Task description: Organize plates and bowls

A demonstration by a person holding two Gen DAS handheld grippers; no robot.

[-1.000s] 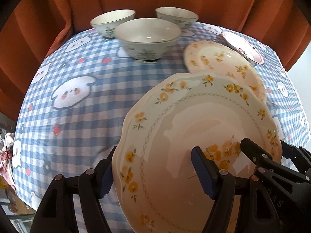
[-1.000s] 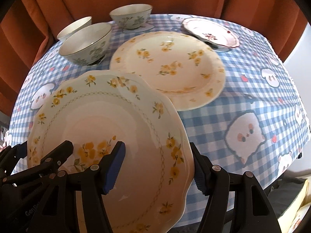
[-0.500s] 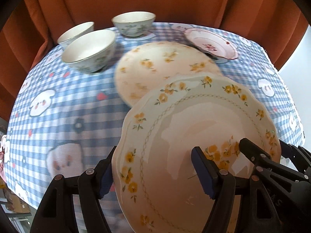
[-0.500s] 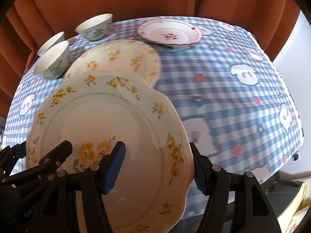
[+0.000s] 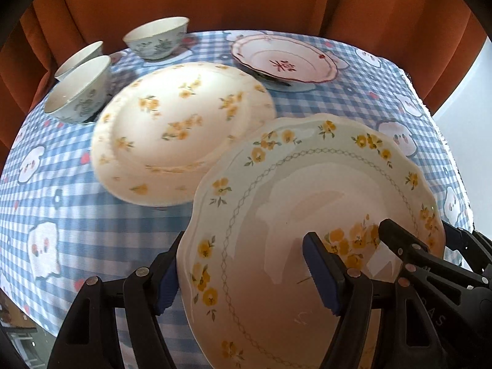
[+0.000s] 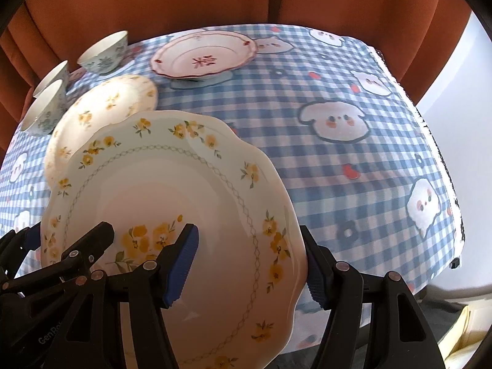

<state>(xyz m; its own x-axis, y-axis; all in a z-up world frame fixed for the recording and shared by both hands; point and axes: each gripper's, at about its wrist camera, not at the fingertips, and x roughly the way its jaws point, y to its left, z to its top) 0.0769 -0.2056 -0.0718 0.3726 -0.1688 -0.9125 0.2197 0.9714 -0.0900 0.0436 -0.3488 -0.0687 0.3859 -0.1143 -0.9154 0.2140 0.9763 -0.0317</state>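
We hold the scalloped white plate with yellow flowers by opposite rims — left gripper and right gripper each clamped on an edge, carried above the blue gingham tablecloth. Nothing is stacked yet: the cream floral plate, the red-trimmed plate and three empty green-patterned bowls sit apart.

Black gripper, blue ribbed pads

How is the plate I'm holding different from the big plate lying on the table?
The held plate has a wavy rim and a chain-pattern ring; the table plate has a smoother rim and no ring. The held plate is lifted and tilted between both grippers' fingers; the table plate lies flat on the cloth. Both carry yellow flowers.
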